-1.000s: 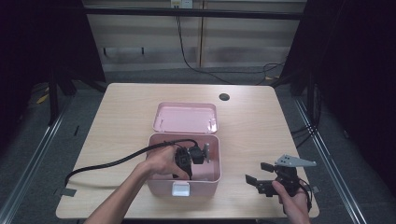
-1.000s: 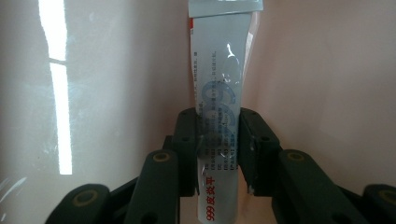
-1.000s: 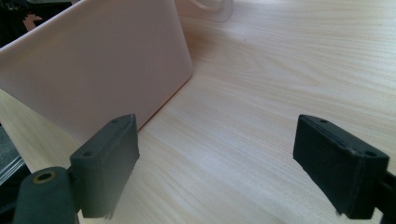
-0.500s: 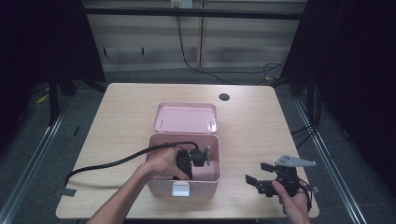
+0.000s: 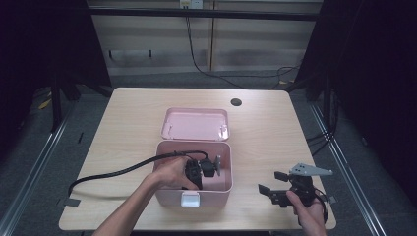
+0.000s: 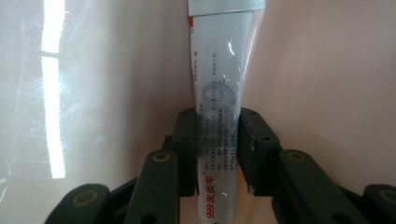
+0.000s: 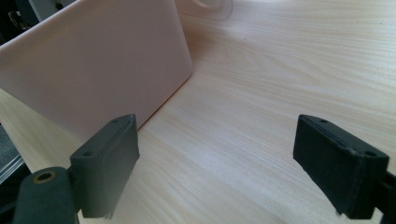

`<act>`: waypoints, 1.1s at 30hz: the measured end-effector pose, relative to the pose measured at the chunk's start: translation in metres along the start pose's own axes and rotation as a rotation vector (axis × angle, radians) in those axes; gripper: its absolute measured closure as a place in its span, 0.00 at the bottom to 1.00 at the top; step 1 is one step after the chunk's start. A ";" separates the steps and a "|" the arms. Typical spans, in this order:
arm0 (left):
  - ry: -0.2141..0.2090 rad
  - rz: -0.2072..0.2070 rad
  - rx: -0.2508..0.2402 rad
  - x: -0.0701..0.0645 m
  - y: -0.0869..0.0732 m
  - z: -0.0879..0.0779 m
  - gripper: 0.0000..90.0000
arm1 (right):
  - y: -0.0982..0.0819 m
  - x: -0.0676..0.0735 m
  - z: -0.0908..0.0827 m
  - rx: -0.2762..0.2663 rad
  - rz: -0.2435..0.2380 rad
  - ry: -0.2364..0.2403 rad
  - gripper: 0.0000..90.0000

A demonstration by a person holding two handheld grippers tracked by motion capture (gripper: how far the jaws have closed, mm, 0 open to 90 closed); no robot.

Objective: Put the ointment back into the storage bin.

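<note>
A pink box (image 5: 226, 189) stands open near the table's front edge, its lid (image 5: 195, 124) lying flat behind it. My left gripper (image 5: 204, 169) reaches down inside the box. In the left gripper view its jaws are shut on a white tube (image 6: 219, 112) with blue and red print, which points toward the box's pink inner wall (image 6: 327, 70). My right gripper (image 5: 276, 189) rests at the table's front right, open, with nothing between its fingers (image 7: 107, 163). The right gripper view has the box's outer side (image 7: 98, 74) at the left.
The left gripper's black cable (image 5: 113, 173) trails across the table to the left. A dark round hole (image 5: 236, 102) sits in the table top at the back right. Bare wooden table (image 5: 275, 132) lies right of the box.
The left hand has shifted only slightly inside the box. The right gripper has stayed in place.
</note>
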State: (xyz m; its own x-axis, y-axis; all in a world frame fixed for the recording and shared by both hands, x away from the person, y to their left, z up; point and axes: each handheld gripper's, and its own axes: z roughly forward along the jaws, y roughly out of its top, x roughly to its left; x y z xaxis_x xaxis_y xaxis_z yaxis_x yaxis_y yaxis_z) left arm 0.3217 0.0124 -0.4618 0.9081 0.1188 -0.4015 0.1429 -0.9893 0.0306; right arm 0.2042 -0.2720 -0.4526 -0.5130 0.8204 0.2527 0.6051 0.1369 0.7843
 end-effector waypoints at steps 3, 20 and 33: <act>-0.003 -0.002 -0.001 0.001 0.000 0.001 0.78 | 0.000 0.000 0.000 -0.001 0.000 -0.003 0.15; -0.002 -0.052 -0.038 0.002 0.000 -0.014 0.67 | 0.000 0.000 0.000 0.000 0.000 -0.002 0.15; 0.028 -0.072 -0.115 -0.004 -0.006 -0.030 0.63 | 0.000 -0.001 0.000 -0.003 0.000 -0.006 0.15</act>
State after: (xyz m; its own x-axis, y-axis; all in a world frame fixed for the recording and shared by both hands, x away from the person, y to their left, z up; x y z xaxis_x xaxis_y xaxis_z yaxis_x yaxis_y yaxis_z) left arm 0.3294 0.0205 -0.4329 0.9045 0.1929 -0.3803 0.2506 -0.9620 0.1080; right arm 0.2046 -0.2723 -0.4528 -0.5098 0.8235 0.2491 0.6029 0.1354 0.7862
